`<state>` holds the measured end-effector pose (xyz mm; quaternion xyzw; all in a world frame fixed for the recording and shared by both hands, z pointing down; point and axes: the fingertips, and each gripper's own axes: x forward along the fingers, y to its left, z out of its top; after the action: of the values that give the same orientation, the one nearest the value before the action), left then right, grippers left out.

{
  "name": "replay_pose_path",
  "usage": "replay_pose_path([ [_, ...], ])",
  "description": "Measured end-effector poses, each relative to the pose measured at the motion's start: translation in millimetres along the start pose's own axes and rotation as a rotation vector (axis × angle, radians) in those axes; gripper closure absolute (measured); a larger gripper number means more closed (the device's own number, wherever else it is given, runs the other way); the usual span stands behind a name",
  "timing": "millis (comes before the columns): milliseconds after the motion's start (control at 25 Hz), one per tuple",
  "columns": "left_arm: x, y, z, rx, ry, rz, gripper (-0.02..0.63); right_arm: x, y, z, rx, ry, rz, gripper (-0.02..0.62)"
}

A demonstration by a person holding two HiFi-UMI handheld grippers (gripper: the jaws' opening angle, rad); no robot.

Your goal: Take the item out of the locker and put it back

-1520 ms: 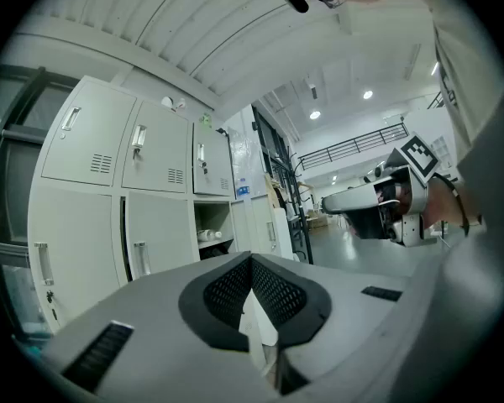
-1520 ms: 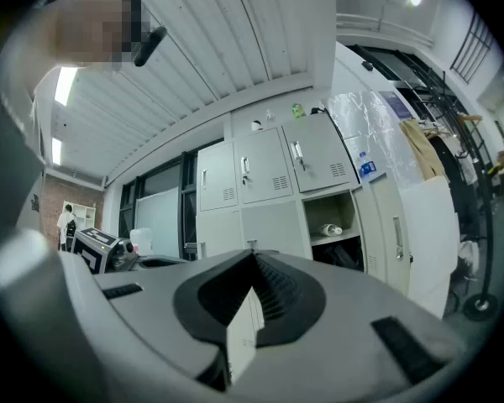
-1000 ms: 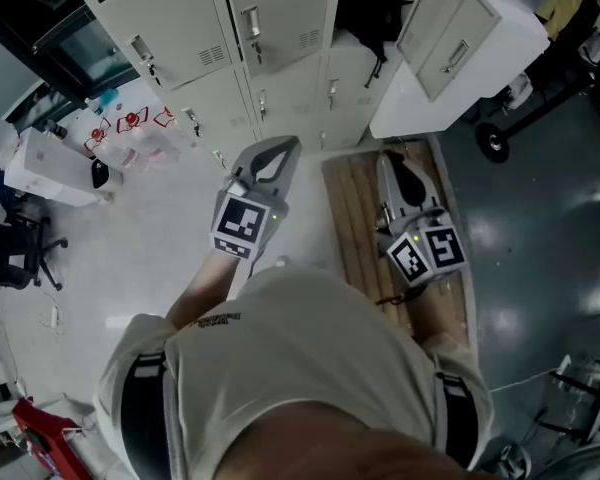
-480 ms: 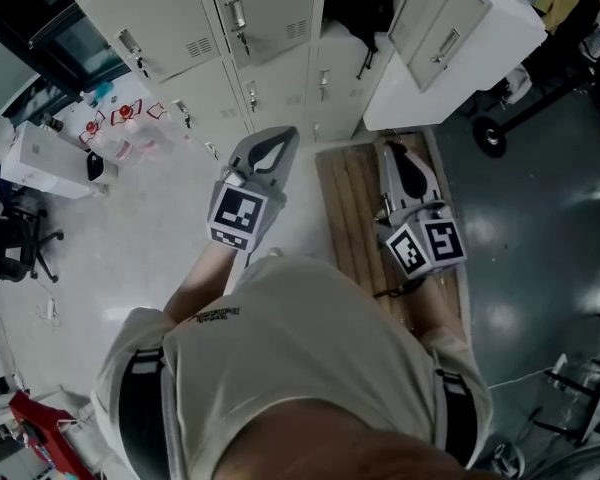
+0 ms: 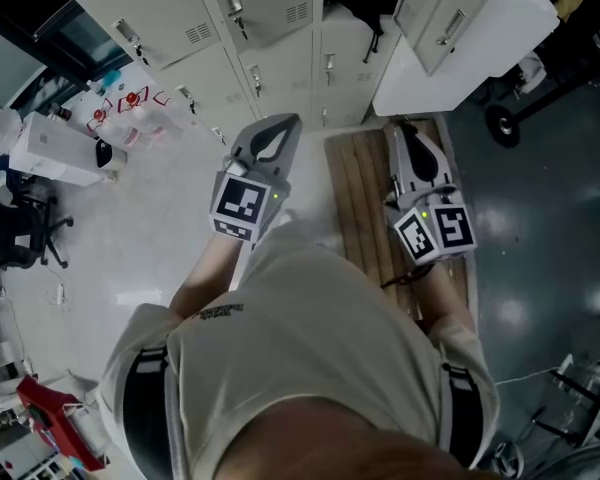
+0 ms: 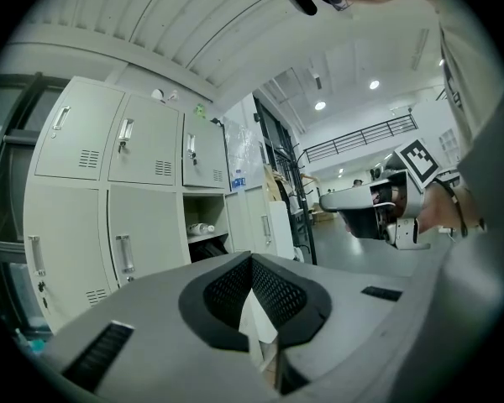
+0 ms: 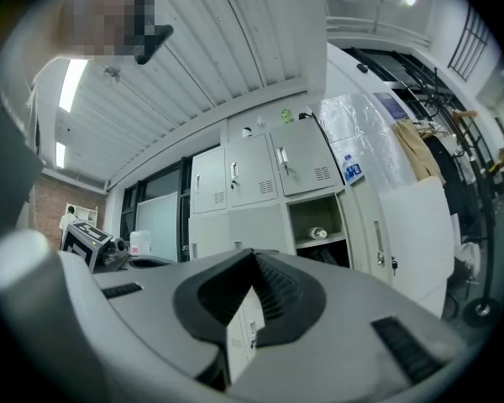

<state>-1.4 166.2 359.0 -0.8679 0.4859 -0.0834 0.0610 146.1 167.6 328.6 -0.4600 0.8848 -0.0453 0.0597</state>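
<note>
The open locker compartment has a small pale bottle lying on its shelf and something dark below it. In the left gripper view the same bottle shows in the open compartment. From the head view the locker opening is dark, with its door swung out to the right. My left gripper is shut and empty, well short of the lockers. My right gripper is shut and empty too, held over the wooden pallet.
A wooden pallet lies on the floor before the lockers. Closed locker doors fill the left of the bank. Bottles and boxes clutter the floor at left, beside a black chair. A wheeled stand sits at right.
The lockers have slid slightly up the head view. Both grippers stay shut in front of the torso, the right one a little further right.
</note>
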Motion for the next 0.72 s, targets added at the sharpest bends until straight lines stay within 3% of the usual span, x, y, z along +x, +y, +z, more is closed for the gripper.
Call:
replay_pose_path([
  [320,21,21,-8,-0.003,0.004,0.01,0.592,28,-5,-2,-0.016,-0.003,0.018,0.592],
  [720,85,68,-16,-0.003,-0.011,-0.031,0.592,97,-36,-5,-0.041,0.0,-0.013,0.592],
])
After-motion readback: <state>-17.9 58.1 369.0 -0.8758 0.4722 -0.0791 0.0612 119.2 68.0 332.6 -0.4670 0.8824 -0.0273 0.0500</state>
